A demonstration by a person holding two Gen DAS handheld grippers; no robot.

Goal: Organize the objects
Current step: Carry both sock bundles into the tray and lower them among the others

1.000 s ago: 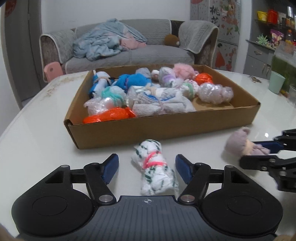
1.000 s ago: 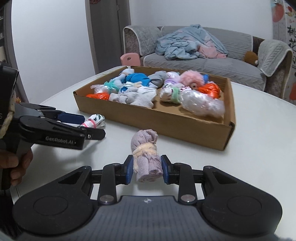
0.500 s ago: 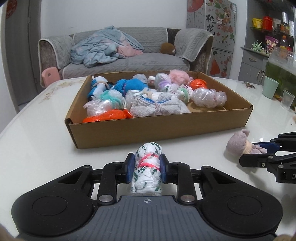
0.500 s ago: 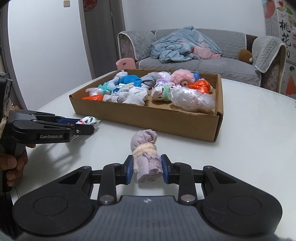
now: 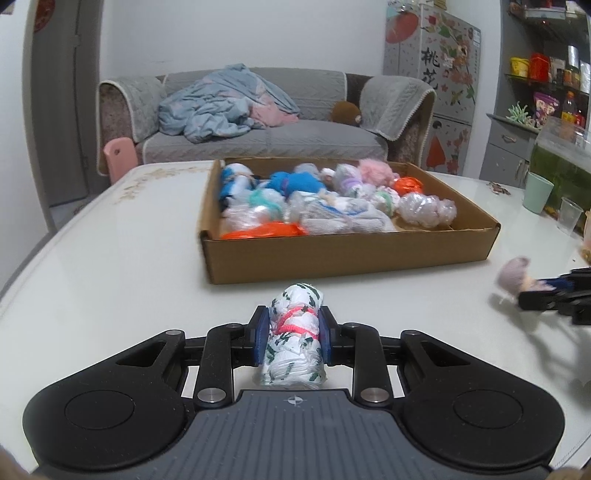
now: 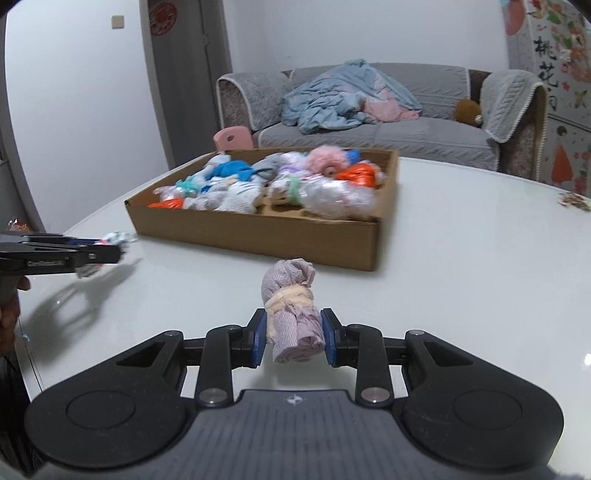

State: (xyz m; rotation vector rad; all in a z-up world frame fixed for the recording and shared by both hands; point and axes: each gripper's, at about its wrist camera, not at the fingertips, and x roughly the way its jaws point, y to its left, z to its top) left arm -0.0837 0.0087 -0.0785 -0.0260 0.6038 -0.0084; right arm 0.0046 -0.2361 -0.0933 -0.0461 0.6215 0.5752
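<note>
White glossy table filled the foreground. Grey sofa stood centre background against a white wall, crumpled blue blanket on it. Grey door far left, decorated cabinet and cluttered shelves upper right.

The left gripper has closed its blue pads on the white green-patterned roll, which a second ago lay loose between open jaws. The cardboard box now lies farther ahead of both claws. The right gripper carries the lilac roll clear of the table.
</note>
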